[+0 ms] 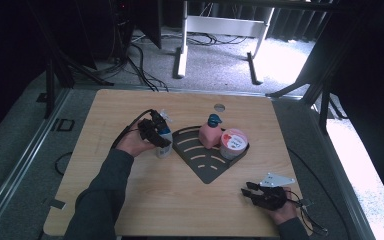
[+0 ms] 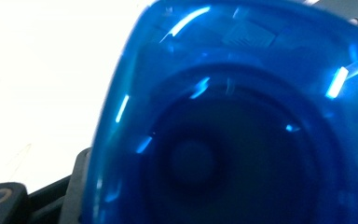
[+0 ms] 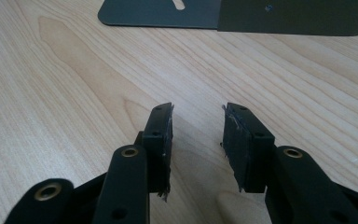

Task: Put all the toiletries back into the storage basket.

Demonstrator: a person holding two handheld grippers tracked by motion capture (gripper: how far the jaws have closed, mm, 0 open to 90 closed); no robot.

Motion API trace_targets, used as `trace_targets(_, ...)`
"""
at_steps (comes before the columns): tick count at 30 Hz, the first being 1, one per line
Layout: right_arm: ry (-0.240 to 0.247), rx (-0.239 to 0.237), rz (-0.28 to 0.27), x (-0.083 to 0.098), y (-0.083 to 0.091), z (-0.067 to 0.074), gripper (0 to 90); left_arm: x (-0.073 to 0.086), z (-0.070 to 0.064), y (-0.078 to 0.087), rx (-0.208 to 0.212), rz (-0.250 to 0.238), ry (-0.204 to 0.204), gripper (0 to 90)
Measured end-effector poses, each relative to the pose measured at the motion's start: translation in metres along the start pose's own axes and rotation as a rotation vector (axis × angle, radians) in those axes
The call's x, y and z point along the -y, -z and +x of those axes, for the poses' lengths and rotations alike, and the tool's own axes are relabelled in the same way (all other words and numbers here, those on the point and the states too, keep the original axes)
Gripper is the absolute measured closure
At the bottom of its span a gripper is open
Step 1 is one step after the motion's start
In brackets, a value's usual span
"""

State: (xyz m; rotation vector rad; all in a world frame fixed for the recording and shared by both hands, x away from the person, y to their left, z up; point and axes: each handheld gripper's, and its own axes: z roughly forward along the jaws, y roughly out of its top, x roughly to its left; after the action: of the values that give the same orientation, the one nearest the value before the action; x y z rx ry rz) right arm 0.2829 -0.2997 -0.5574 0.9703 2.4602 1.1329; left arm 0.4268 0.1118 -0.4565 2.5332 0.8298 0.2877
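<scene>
Low in the frame's right, the right gripper point(image 1: 250, 191) rests on the pale wood-grain table point(image 1: 145, 200), its jaws parted around nothing. Left of centre, the left gripper point(image 1: 156, 131) is on the translucent blue bottle point(image 1: 164, 145); whether it clamps is unclear. Beyond lies a dark slotted fan-shaped tray point(image 1: 200, 160).

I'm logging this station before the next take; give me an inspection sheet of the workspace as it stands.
Surface: wooden table, a round hole near its far edge.
Job's things: blue bottle upright left of the dark fan-shaped tray; the tray holds a pink pump bottle and a round tub.
Clutter: nothing seen.
Grippers: left gripper at the blue bottle, which fills its view; grip cannot be told. Right gripper open, low over bare wood.
Cables: one trails from each gripper; more on the floor beyond.
Surroundings: grey carpet, white frame legs, dark curtains.
</scene>
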Motion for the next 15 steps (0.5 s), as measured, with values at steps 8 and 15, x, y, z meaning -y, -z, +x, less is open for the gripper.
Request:
trace_targets(8,-0.002,-0.002,-0.001,0.0001,0.0000,-0.0002,62.2,-0.0026,-0.0002,0.0020,-0.006,0.016,-0.013,45.3)
trace_targets(15,-0.001,-0.003,-0.002,0.0000,-0.0001,-0.0004,62.1,-0.0062,-0.0001,-0.0002,-0.009,0.047,-0.021,45.3)
